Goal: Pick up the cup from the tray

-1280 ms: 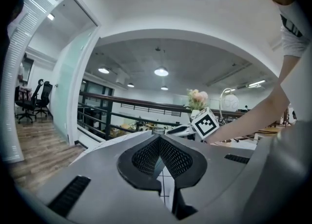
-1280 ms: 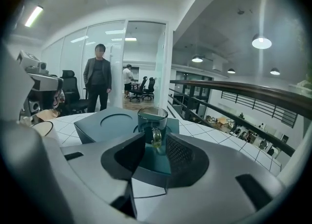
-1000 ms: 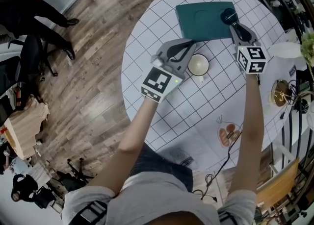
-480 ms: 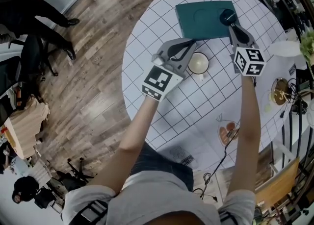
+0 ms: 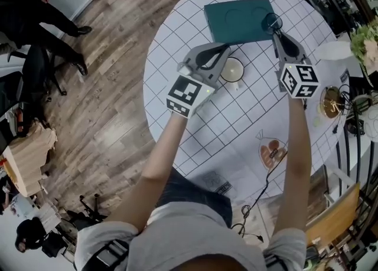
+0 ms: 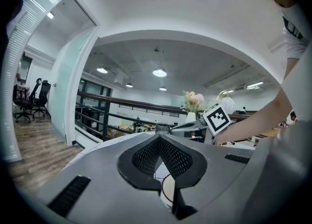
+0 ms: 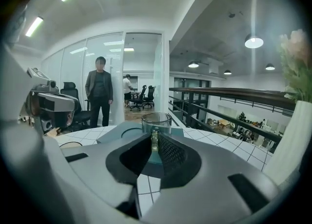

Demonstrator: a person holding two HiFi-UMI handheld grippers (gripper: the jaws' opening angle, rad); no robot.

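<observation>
- Right gripper (image 7: 154, 142) is seen closed on the near wall of the glass cup (image 7: 156, 122); the rim is pinched between its two jaws.
- In the head view the right gripper (image 5: 274, 29) is held at the 3 o'clock end of the teal tray (image 5: 236, 22), where the glass cup (image 5: 271, 22) stands upright.
- The cup's base is hidden behind the jaws, so whether it rests on the tray (image 7: 113, 135) cannot be told.
- The tray is laid at the 12 o'clock side of the round white gridded table (image 5: 177, 45).
- Left gripper (image 6: 160, 138) is shown with its jaws together and nothing between them.
- In the head view the left gripper (image 5: 226, 48) is held over the table just at 6 o'clock of the tray's near edge.
- A white mug (image 5: 231, 70) is placed on the table just at 3 o'clock of the left gripper, apart from the tray; part of this mug (image 6: 168, 194) is seen beneath the shut jaws in the left gripper view.
- A person (image 7: 100, 96) is seen standing beyond the table at 10 o'clock in the right gripper view.
- A white vase (image 7: 292, 145) with flowers is seen at 3 o'clock in that view.
</observation>
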